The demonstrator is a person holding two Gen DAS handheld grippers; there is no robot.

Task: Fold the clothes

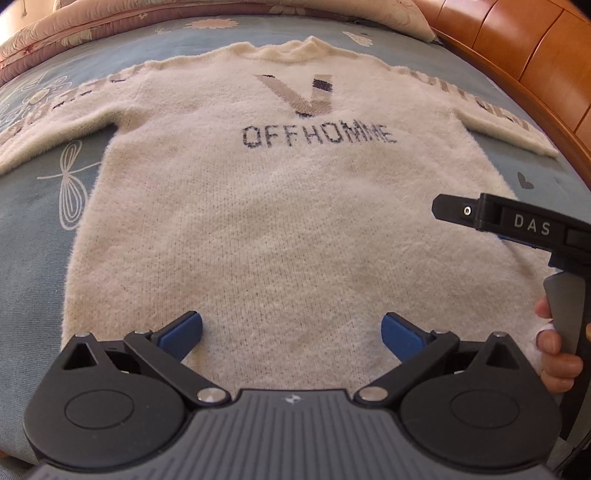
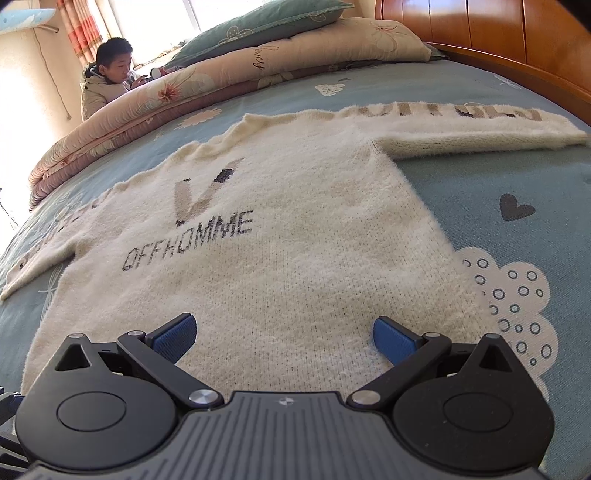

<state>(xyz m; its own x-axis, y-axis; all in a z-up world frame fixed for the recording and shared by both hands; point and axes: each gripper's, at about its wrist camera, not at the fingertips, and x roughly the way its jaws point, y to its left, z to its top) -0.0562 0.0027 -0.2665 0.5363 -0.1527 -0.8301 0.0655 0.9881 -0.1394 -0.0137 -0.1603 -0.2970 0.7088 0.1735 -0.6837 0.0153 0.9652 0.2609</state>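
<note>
A cream fuzzy sweater (image 1: 280,221) with a "V" and "OFFHOMME" on its chest lies flat and face up on the bed, both sleeves spread outward. It also shows in the right wrist view (image 2: 280,236). My left gripper (image 1: 291,334) is open and empty, its blue pads above the sweater's lower hem. My right gripper (image 2: 284,338) is open and empty over the hem's right part. The right gripper's body (image 1: 517,225) shows at the right edge of the left wrist view, held by a hand.
The blue patterned bedsheet (image 2: 498,184) lies under the sweater. A folded floral quilt (image 2: 207,92) and a green pillow (image 2: 258,22) lie at the far side. A wooden headboard (image 2: 498,37) runs along the right. A person (image 2: 110,77) sits beyond the quilt.
</note>
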